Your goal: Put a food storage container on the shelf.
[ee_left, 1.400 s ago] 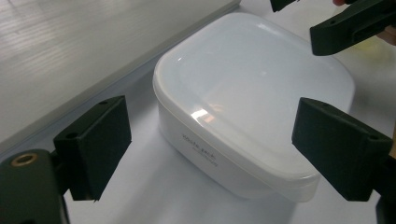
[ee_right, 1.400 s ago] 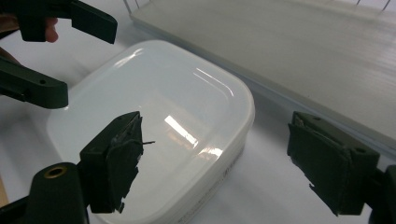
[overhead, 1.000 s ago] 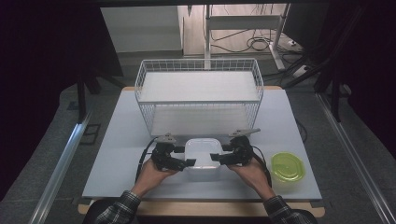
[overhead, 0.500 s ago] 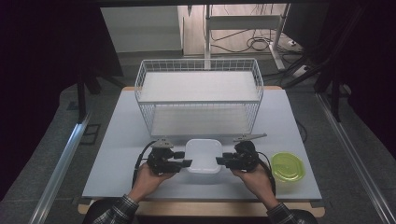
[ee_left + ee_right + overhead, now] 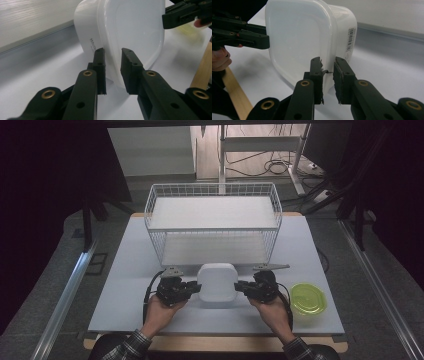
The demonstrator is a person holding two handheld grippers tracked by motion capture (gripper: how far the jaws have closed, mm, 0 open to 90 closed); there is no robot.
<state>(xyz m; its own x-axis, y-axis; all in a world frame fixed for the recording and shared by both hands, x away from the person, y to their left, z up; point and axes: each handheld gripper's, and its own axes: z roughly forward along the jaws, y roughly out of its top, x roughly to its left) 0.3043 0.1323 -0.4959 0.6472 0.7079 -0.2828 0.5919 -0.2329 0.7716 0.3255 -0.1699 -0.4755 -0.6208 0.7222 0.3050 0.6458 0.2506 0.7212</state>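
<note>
Two forearms in plaid sleeves are brought in from the near edge of the table [image 5: 125, 270], one at each side of a white tub [image 5: 217, 284]. The left hand [image 5: 161, 309] is wrapped around the left gripper [image 5: 196, 288], which is held level and pointed inward at the tub's left side. The right hand [image 5: 270, 307] carries the right gripper [image 5: 239, 287] in the mirrored pose, pointed at the tub's right side.

In the left gripper view the jaws, which have just been closing, are seen set on either side of the tub's rim, one on the outer wall and one inside; whether the pads are pressed onto the plastic cannot be told. In the right gripper view the same is shown: the rim is taken between the two jaws, also just closing, with a narrow gap visible, and a firm grip cannot be confirmed.

One tub is counted, standing at the middle of the table's near half, just in front of one white wire basket [image 5: 155, 215]. One yellow-green lid [image 5: 308, 299] is laid flat to the right of the right hand, apart from the tub. Two grippers and two hands are counted.

The table is topped with a pale, matt sheet and edged in light wood at the near side. It is surrounded by a grey floor, dark surroundings, metal rails at both sides and loose cables [image 5: 280, 167] at the back.
</note>
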